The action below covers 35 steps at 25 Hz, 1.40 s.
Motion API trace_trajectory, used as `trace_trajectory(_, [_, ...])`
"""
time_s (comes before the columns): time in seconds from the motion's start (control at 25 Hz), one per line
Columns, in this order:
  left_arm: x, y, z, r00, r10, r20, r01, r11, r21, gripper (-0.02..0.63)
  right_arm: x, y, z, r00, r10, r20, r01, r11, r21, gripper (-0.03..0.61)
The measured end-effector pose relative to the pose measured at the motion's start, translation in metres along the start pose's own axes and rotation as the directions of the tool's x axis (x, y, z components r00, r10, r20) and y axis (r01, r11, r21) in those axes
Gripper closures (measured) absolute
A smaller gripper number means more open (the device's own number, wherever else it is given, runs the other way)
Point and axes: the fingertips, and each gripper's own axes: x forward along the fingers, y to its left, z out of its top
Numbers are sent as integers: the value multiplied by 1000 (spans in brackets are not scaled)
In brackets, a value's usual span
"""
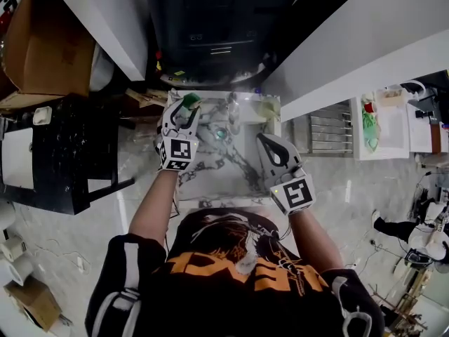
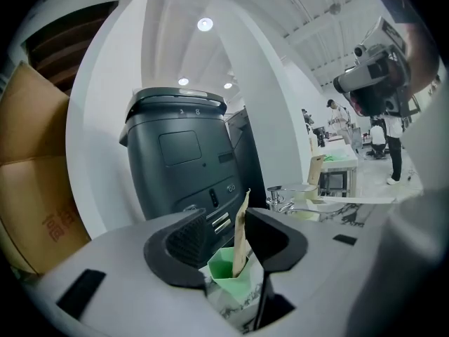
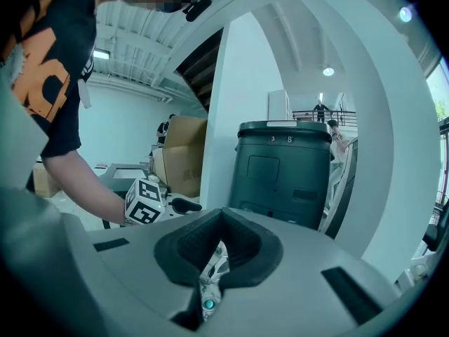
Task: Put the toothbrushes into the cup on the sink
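A green cup stands at the back left corner of the marble-patterned sink. In the left gripper view the green cup holds a wooden toothbrush, which stands upright and leans toward the right-hand jaw. My left gripper is open around the cup's mouth, and the toothbrush stands free between its jaws. From above, the left gripper hovers over the cup. My right gripper is shut on nothing above the sink's right side. The right gripper looks down on the drain.
A dark grey bin stands behind the sink, with a chrome faucet at the sink's back edge. At the left are a cardboard box and a black table. A pale object sits at the sink's back right corner.
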Motion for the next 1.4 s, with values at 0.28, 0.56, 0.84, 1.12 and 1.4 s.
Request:
trace_trajectory(0.28, [-12,-3,21,999,-20,50,20,1000,-4,404,-3,4,-4,1000,-8,-8,8,1000,5,565])
trace_trajectory(0.56, [-31,-6,63,992,-49,117,42,997,63,419,-1,13,0,1000,14,18,-15,1000,4,565])
trace_trajectory(0.84, [-60,-17,114,966,-130,225,120,991,56,591,-4,16,-1,999,25,25,-26,1000,18,565])
trace_trajectory(1.12, [-86,-52,144,947,-213,242,199,977,82,591,-10,13,4,998,23,62,-25,999,28,565])
trace_trajectory(1.4, [-114,-72,180,936,-237,260,218,971,99,591,-24,14,27,992,22,122,-28,999,44,565])
